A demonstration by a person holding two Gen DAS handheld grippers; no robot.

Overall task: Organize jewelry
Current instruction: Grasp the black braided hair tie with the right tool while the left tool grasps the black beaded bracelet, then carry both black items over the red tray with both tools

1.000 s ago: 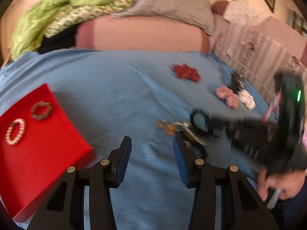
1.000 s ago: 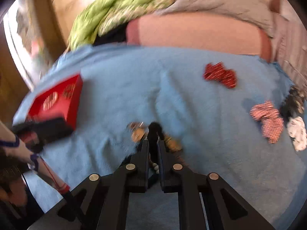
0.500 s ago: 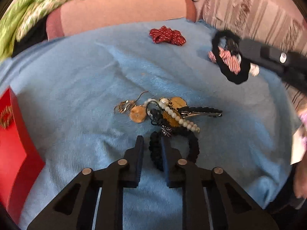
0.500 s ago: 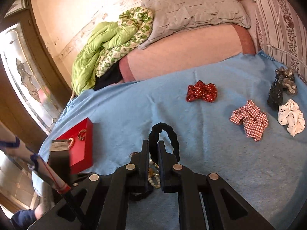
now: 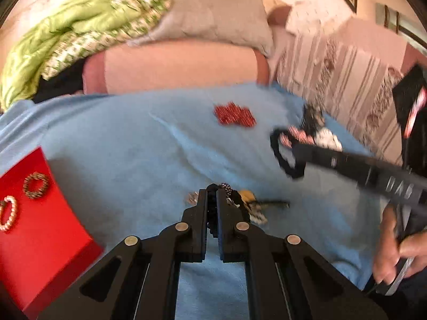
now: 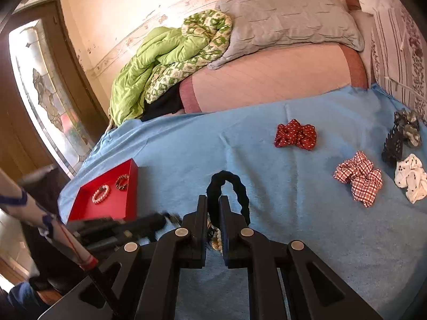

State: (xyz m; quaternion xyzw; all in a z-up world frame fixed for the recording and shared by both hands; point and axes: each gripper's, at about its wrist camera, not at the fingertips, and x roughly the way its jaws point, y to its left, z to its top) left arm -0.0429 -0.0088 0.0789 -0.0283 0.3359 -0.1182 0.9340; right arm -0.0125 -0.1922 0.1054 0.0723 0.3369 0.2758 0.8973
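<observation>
Left tool (image 5: pixel 212 200): jaws just closed, clamped on a black beaded bracelet (image 5: pixel 212 214) from the jewelry pile (image 5: pixel 248 205) at its tips.
Right tool (image 6: pixel 212 208): shut on a black scrunchie-like loop (image 6: pixel 229 186), lifted above the blue bedspread (image 6: pixel 293 213).
Red tray (image 6: pixel 106 205): left of both tools (holding two bracelets).

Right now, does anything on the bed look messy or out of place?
Yes: the jewelry pile lies tangled on the blue sheet, while only two bracelets sit in the red box.
</observation>
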